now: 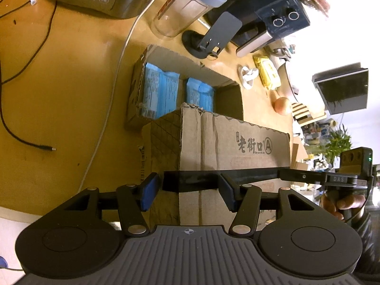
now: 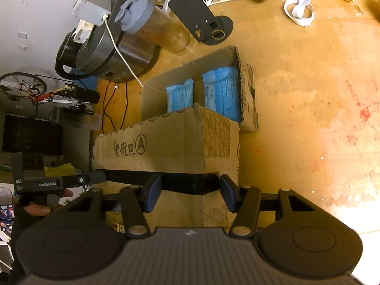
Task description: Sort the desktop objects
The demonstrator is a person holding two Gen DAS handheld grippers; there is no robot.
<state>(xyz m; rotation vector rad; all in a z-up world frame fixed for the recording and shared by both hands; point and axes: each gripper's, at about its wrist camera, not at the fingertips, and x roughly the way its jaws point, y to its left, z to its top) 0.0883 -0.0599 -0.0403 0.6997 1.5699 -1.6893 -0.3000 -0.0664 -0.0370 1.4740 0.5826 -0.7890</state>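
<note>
The left tongs (image 1: 188, 193) and right tongs (image 2: 190, 193) are each closed about as narrow as they go, blue pads (image 1: 149, 193) clamped on a flat black panel (image 1: 190, 181) that spans between them, over a corrugated cardboard box (image 1: 232, 147) with printed characters and a circled A. Beyond it on the worn wooden table (image 1: 59, 83), an open carton (image 2: 247, 90) holds two glossy blue packets (image 2: 222, 93). A clear shaker bottle (image 1: 187, 7) with a grey lid stands near a black phone stand (image 1: 213, 35). Only the left view shows the onion (image 1: 282, 105); only the right view shows a bicycle (image 2: 26, 87).
</note>
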